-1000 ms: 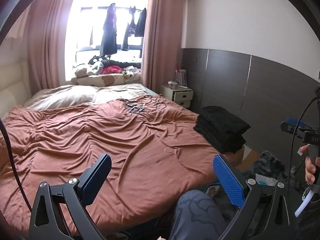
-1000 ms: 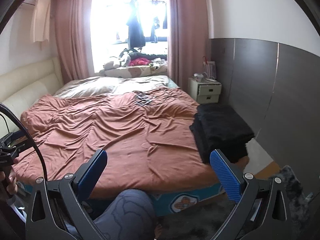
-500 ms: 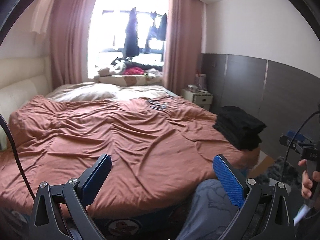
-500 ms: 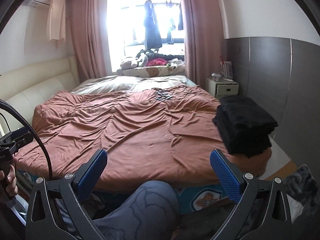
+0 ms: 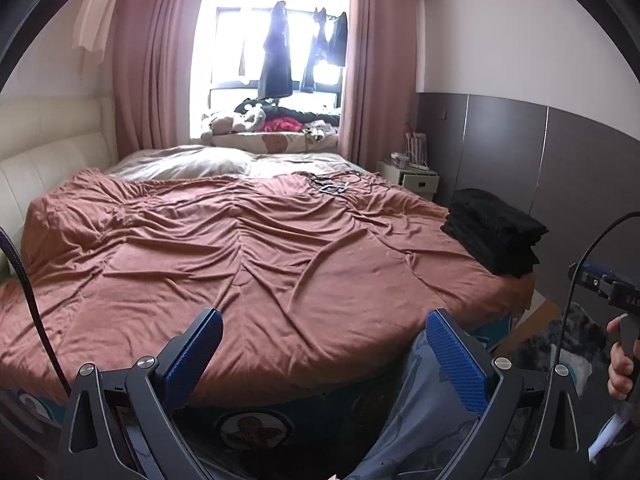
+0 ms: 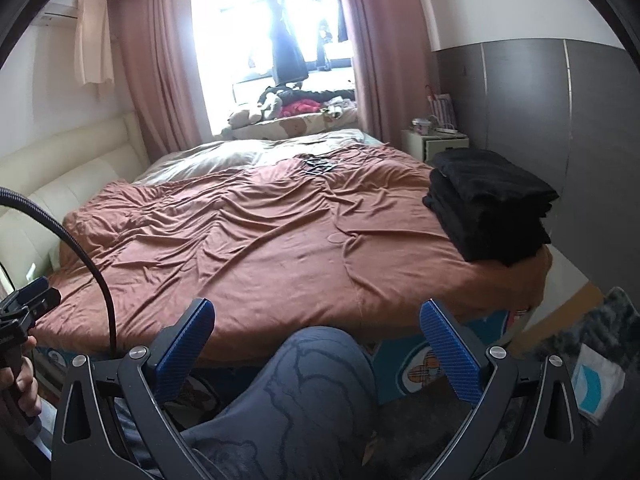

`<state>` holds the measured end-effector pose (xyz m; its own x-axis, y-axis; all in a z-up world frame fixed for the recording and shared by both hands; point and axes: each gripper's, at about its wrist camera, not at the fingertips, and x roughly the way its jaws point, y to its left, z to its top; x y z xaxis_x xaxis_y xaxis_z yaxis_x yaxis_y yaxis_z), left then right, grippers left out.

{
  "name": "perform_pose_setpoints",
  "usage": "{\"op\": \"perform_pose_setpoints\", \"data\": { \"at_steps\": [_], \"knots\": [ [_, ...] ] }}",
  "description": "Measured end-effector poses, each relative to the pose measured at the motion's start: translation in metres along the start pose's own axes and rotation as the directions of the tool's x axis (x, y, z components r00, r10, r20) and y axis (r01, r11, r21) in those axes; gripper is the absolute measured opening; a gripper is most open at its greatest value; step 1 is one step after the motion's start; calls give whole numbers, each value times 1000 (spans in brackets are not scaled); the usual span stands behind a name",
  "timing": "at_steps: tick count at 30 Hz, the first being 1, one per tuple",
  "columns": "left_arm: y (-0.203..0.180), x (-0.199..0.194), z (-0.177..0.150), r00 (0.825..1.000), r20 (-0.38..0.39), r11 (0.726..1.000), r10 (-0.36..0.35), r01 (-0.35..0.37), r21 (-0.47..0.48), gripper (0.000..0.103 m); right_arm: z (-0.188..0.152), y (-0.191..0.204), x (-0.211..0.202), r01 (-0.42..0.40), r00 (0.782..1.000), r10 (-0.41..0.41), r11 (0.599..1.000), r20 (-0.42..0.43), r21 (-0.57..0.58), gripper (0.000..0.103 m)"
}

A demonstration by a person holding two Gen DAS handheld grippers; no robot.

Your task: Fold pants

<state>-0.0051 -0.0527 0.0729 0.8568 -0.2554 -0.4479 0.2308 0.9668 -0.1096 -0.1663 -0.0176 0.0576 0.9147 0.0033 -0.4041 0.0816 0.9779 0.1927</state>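
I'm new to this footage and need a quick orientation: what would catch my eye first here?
The wide bed under its rumpled rust-brown cover fills both views. A stack of folded black garments sits at its right edge, and both grippers, left and right, are open and empty in front.

We count one bed [image 5: 260, 272], one stack of black folded pants [image 6: 490, 204] — and one nightstand [image 5: 412, 178], two curtains [image 5: 152, 60].
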Motion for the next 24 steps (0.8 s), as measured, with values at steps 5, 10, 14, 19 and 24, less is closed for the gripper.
{"op": "perform_pose_setpoints", "data": {
  "at_steps": [5,10,14,19,24],
  "knots": [
    [-7,4,-4,1000,13,1000,9,-9,2,103,-2,6,1,13,1000,-13,1000,0,-19,103],
    [-10,10,-8,1000,-5,1000,6,-6,7,103,-5,10,5,6,1000,-6,1000,-14,-4,103],
    [-7,15,-11,1000,-19,1000,18,-18,-5,103,-4,13,5,6,1000,-7,1000,-22,-8,103],
    [-4,18,-15,999,-29,999,30,-31,-18,103,-6,17,3,19,1000,-19,1000,-24,-25,103],
    [-4,15,-15,999,-18,1000,26,-27,-17,103,-5,17,5,26,999,-26,999,-26,-31,103]
  ]
}}
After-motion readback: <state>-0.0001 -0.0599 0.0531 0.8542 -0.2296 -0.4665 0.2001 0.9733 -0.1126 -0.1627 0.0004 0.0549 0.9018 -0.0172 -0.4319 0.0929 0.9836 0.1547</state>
